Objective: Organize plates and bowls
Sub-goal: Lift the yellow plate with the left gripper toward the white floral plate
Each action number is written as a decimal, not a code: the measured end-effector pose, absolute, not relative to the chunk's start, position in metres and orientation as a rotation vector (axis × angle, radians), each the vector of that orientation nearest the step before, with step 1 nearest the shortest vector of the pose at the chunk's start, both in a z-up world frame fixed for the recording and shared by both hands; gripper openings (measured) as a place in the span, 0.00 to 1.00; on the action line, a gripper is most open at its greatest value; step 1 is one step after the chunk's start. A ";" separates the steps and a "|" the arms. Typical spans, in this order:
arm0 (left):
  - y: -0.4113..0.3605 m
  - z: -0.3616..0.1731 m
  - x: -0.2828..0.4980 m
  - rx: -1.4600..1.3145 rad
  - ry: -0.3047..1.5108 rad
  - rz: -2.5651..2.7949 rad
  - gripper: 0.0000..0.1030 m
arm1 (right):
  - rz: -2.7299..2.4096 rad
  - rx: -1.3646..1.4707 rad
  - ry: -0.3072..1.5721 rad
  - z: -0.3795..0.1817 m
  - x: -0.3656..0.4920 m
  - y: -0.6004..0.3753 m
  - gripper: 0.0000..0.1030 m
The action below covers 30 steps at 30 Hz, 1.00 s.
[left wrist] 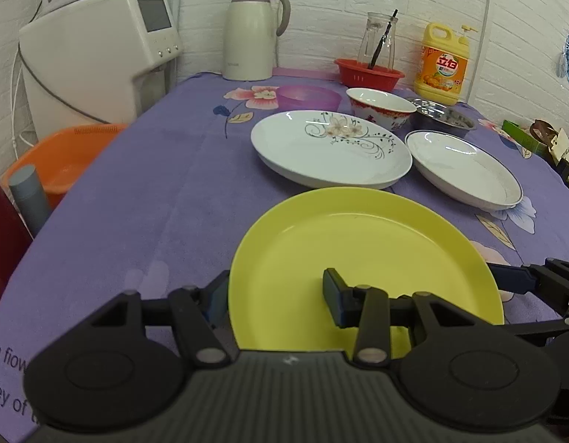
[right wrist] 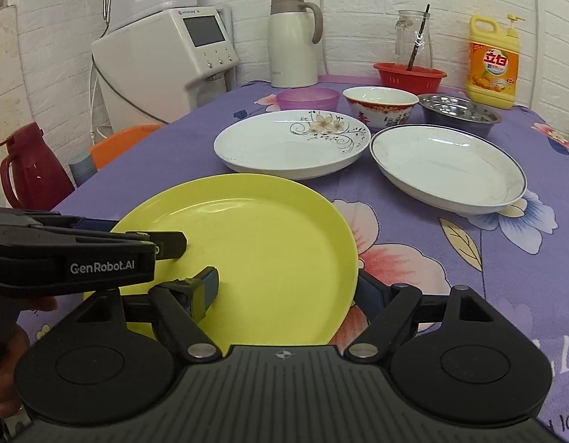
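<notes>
You are holding the left gripper (left wrist: 275, 297) wide, one finger outside the left rim of the yellow plate (left wrist: 358, 251) and the other over its well; it is straddling that rim, and whether the pads are touching it you cannot tell. Your right gripper (right wrist: 288, 291) is standing just as wide across the plate's right rim, one finger inside and one outside at 3 o'clock.

The yellow plate is lying on the purple flowered worktop (left wrist: 144, 192) nearest you. At 12 o'clock beyond it, just beside its far edge, the flower-patterned white plate (right wrist: 292, 144) is sitting; the plain white plate (right wrist: 447, 164) is lying at 2 o'clock. Behind them the purple bowl (right wrist: 308, 98), the red-patterned bowl (right wrist: 380, 105) and the steel bowl (right wrist: 459, 112) are standing in a row.
</notes>
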<state>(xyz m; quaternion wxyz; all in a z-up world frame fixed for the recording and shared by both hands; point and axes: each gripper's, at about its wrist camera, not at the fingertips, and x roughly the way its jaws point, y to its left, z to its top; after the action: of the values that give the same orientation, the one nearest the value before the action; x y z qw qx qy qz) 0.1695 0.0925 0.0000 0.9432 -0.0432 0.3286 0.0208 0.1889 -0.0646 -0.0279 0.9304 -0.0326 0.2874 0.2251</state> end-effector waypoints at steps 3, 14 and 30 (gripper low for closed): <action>0.094 -0.005 0.175 -0.084 0.677 0.048 0.42 | 0.461 -0.071 0.612 -0.031 0.195 -0.061 1.00; 0.137 0.018 0.185 -0.201 0.582 0.035 0.65 | 0.530 0.051 0.594 -0.005 0.204 -0.089 1.00; 0.177 0.014 0.252 -0.238 0.615 0.108 0.73 | 0.553 -0.064 0.584 0.018 0.373 -0.059 1.00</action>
<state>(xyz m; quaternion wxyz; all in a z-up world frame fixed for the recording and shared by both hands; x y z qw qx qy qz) 0.2520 0.1767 0.0141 0.9448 -0.1166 0.3017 0.0530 0.3729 -0.0591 0.0180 0.9197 -0.0311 0.2841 0.2692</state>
